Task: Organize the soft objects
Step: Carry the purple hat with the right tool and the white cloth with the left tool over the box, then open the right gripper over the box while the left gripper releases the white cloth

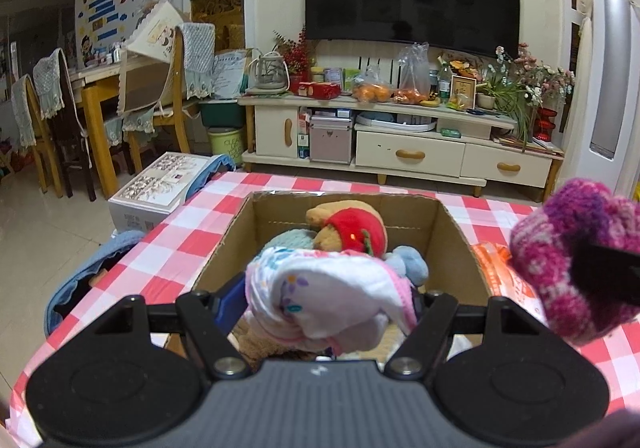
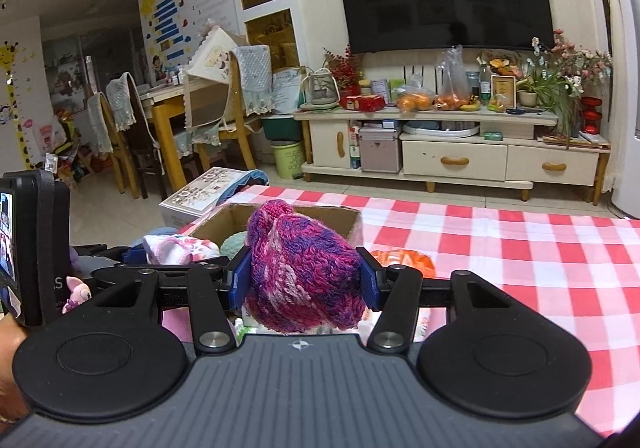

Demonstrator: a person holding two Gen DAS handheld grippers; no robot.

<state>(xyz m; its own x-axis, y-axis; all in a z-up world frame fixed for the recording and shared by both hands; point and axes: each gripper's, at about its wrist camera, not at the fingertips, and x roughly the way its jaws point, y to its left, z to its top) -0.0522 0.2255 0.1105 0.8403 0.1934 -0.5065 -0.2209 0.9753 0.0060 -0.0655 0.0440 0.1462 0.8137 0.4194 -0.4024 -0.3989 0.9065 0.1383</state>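
My left gripper is shut on a bundle of white cloth with pink trim and flower print, held over the near edge of an open cardboard box. Inside the box lie a brown plush bear with a red hat, a pale teal soft item and a light blue plush. My right gripper is shut on a pink and purple knitted hat, just right of the box. That hat also shows at the right edge of the left wrist view.
The box stands on a table with a red and white checked cloth. An orange plastic packet lies right of the box. A blue cloth item hangs off the table's left side. A white carton sits on the floor beyond.
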